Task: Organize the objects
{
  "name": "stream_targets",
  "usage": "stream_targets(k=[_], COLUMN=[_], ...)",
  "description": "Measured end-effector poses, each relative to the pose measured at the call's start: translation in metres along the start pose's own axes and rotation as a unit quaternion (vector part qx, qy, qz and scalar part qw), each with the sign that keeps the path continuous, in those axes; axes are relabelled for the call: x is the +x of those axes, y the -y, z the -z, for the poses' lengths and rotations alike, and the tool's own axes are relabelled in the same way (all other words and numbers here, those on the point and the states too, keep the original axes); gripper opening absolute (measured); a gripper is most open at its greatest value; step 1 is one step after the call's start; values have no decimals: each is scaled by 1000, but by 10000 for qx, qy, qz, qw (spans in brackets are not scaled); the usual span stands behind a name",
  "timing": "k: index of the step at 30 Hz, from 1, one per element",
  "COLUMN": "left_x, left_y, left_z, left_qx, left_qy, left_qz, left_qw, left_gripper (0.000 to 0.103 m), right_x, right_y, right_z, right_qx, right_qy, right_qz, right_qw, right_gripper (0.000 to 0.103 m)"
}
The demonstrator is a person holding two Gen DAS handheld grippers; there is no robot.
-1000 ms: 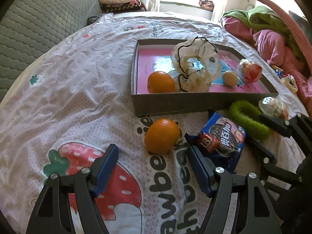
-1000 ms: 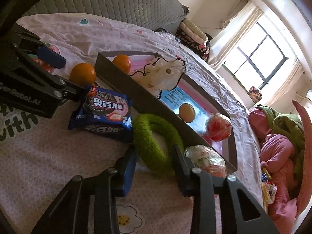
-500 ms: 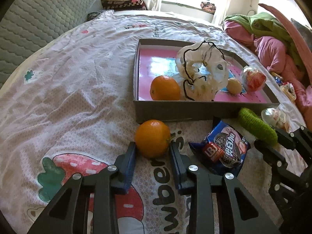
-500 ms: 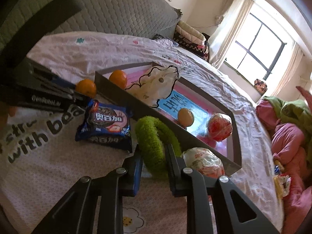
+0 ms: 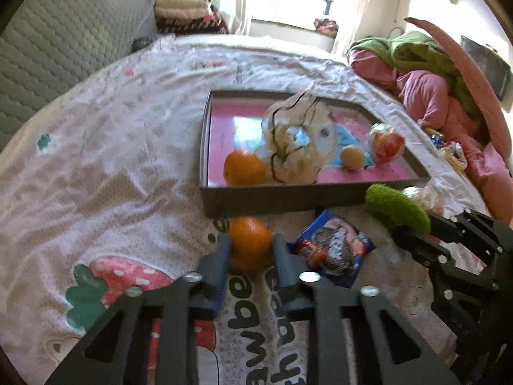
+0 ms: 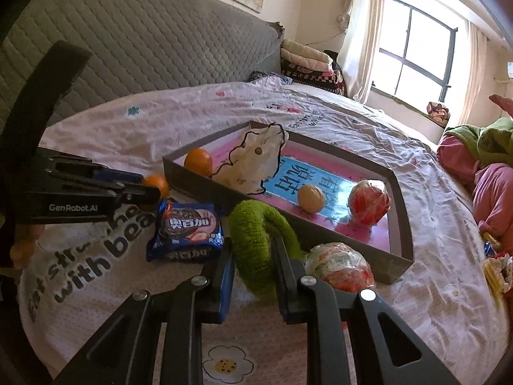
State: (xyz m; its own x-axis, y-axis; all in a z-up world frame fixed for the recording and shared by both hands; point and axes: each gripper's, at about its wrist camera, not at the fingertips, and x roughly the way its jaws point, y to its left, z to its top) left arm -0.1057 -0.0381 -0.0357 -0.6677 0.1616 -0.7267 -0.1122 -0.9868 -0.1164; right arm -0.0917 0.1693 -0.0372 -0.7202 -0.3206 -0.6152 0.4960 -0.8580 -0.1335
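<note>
On the strawberry-print bedsheet lies an orange (image 5: 248,240); my left gripper (image 5: 251,256) has its jaws closing on it and both pads touch its sides. My right gripper (image 6: 255,276) is shut on a fuzzy green ring (image 6: 253,234), held upright off the sheet just in front of the grey box (image 6: 320,227). The left wrist view shows that ring (image 5: 397,208) at the right. A blue cookie packet (image 6: 189,227) lies between the two grippers. The box holds another orange (image 5: 243,166), a translucent black-edged scrunchie (image 5: 298,141), a beige ball (image 5: 352,157) and a red wrapped ball (image 5: 384,142).
A clear-wrapped snack (image 6: 340,266) lies beside the box's near corner, right of the green ring. A grey quilted headboard (image 6: 144,41) rises behind the bed. Pink and green clothes (image 5: 426,73) are heaped at the right, with small wrapped sweets (image 5: 452,154) below them.
My left jaws went from wide open to closed around the orange. My right jaws closed on the green ring and raised it from lying flat to standing upright.
</note>
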Motion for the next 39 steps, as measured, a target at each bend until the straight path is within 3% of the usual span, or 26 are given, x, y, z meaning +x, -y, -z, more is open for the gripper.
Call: stream_targets(k=[3, 9, 39], left_x=[-9, 8, 5], left_y=[6, 1, 7], left_z=[-2, 1, -6], left_qx=[201, 75, 47], left_qy=[224, -100, 30], left_qz=[-77, -98, 135], left_qw=[9995, 9999, 9999], left_gripper=[21, 21, 7], right_x=[-2, -2, -17], right_y=[1, -2, 11], right_z=[-2, -1, -17], right_qx=[69, 39, 410], right_qy=[48, 70, 506], right_qz=[-101, -113, -362], right_qw=[9999, 9999, 9972], right_gripper=[23, 23, 20])
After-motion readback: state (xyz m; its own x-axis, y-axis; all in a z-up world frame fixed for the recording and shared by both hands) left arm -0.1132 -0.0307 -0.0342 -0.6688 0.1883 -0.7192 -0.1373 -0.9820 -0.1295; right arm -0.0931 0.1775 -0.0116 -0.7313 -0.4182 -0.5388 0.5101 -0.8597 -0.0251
